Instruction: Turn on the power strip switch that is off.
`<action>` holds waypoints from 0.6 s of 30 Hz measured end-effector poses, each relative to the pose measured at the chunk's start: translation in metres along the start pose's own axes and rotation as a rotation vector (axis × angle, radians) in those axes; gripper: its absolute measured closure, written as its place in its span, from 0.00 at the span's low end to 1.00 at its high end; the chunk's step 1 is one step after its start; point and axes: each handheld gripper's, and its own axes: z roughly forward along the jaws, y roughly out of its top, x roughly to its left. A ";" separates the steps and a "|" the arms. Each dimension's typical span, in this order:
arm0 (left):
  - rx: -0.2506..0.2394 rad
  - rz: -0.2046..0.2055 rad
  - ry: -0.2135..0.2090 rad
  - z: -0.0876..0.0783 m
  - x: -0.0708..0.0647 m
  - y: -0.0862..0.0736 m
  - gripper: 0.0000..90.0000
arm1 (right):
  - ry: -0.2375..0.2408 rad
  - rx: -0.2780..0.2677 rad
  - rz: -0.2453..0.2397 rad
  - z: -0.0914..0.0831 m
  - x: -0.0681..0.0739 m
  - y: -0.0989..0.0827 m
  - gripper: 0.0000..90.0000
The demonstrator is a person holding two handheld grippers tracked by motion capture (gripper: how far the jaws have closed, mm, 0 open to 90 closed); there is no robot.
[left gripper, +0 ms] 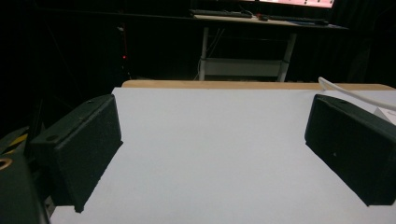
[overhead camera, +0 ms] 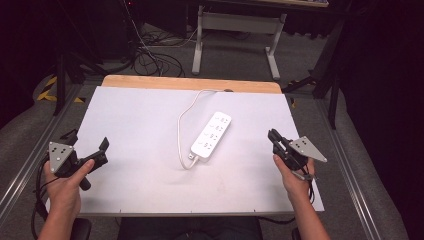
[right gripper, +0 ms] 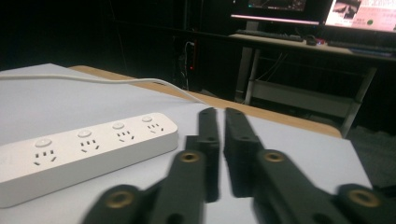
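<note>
Nearest the person, both hands rested at the near corners of the counter [overhead camera: 125, 150], each holding its tool clear of everything. The left gripper [overhead camera: 102, 150] had its fingers [left gripper: 81, 149] spread wide with nothing but bare white surface between them, and its own view showed a sliver of cable past the outer edge of the far finger. The right gripper [overhead camera: 274, 137] had its fingers [right gripper: 208, 140] drawn together, almost touching, and nothing was caught between them. Farther in, well apart from both pairs of fingers and roughly midway between them, lay the white power strip [overhead camera: 212, 134], flat on the counter and angled away from the person; in the right gripper view it [right gripper: 84, 149] sat just off to the side of the closed fingers, sockets facing up and all of them empty. Its white cord [overhead camera: 186, 125] looped from the near end of the strip, curved out and ran back toward the far wooden edge of the counter. By this layout, the work looked barely begun: neither tool touched the strip or the cord, so the approach, the grasp and any handling of the strip were all left to do.
</note>
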 end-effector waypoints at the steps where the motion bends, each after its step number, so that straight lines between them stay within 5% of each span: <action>1: 0.001 0.003 -0.001 0.000 0.000 0.000 0.05 | -0.006 -0.007 -0.022 -0.002 0.000 0.002 1.00; 9: 0.000 -0.002 -0.003 0.002 0.000 0.000 0.05 | 0.050 -0.010 -0.045 0.002 0.005 0.010 1.00; 18: 0.009 0.002 -0.007 0.003 0.001 0.000 0.06 | 0.151 0.081 0.004 0.040 0.016 0.031 1.00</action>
